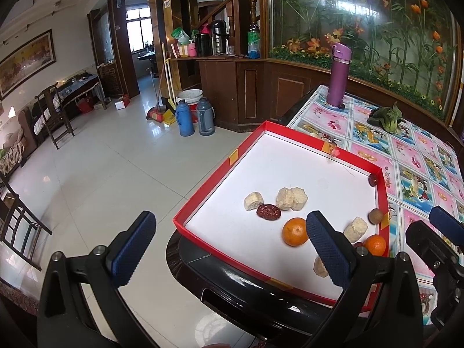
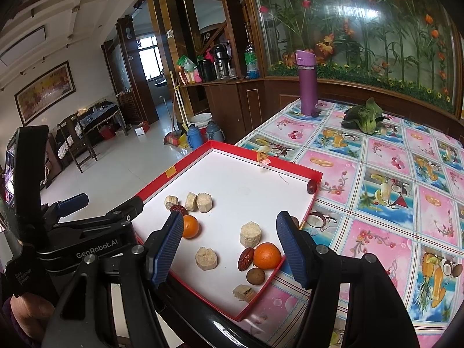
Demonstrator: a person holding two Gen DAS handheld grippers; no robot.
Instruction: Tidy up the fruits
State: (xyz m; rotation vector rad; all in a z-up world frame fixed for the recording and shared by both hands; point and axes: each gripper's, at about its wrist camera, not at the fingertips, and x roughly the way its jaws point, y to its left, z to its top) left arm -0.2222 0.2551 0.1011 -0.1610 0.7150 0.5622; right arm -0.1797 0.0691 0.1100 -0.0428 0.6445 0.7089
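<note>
Right gripper (image 2: 229, 246) wide open, holding nothing. Orange (image 2: 267, 255) just ahead between the fingers, nearer than to left gripper (image 1: 229, 249), also open and empty.

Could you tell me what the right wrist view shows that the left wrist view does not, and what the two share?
Only the right wrist view shows a round brown fruit and a pale cut piece in the near corner of the tray, plus the left gripper's body with its phone screen. Only the left wrist view shows a dark chair at its left edge. Both show the red-rimmed tray, two oranges, red dates, the purple bottle and leafy greens on the patterned tablecloth.
</note>
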